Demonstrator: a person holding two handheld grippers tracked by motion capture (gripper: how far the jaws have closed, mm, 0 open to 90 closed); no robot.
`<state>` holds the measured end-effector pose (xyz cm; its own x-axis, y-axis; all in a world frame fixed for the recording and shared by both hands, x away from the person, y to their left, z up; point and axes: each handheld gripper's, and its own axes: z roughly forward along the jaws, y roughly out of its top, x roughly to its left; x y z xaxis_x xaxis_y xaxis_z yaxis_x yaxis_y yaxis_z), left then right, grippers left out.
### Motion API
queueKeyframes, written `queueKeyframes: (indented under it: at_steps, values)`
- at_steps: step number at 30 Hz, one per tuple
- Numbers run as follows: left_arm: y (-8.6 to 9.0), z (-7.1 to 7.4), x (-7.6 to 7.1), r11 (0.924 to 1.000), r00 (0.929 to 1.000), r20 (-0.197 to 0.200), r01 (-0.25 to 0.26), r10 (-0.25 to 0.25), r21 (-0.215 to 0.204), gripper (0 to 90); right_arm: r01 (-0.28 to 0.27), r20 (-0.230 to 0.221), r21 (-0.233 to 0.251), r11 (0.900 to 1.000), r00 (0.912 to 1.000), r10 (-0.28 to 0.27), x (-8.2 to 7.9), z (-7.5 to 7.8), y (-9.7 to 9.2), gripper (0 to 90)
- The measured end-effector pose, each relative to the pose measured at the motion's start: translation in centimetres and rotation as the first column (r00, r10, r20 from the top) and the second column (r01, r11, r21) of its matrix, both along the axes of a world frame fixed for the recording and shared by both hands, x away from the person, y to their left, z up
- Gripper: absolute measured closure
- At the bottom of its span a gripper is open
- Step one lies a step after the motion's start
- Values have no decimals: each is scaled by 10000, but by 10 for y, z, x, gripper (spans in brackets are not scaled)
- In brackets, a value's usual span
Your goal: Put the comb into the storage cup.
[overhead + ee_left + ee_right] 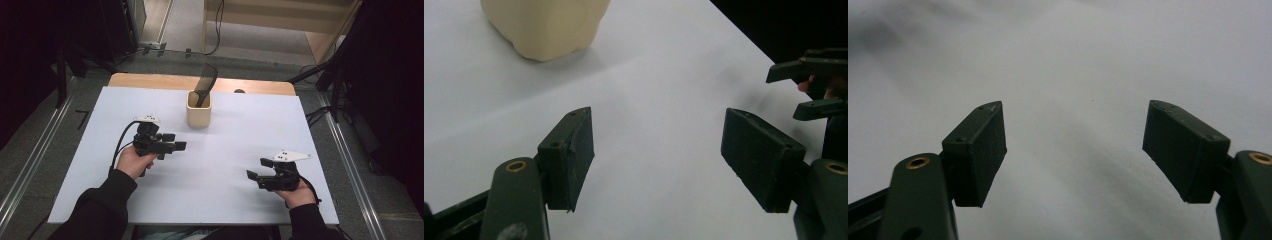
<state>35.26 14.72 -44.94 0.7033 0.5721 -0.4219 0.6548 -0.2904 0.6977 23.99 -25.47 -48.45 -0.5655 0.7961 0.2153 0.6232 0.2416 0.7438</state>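
A cream square cup (198, 109) stands at the back middle of the white table (225, 150), with a black comb (205, 83) sticking up out of it. My left gripper (175, 142) hovers just left of and in front of the cup, jaws open and empty, pointing right. In the left gripper view the cup (544, 25) sits at the upper left, beyond the open gripper (659, 150). My right gripper (258, 168) rests low near the front right of the table, pointing left. In the right gripper view that gripper (1075, 145) stands open over bare tabletop.
The right gripper (819, 90) shows at the far right edge of the left gripper view. A wooden strip (150, 80) borders the table's far edge. Dark stands and cables lie on the floor around the table.
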Motion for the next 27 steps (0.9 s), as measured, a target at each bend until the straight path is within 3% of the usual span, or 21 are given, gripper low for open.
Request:
queueKeyframes:
  at_steps: [27]
  values:
    - [30,-11,-33,9994,9990,-457,-1,17,341,301,14,-107,-40,10000,9999,-14,1,-1,0,236]
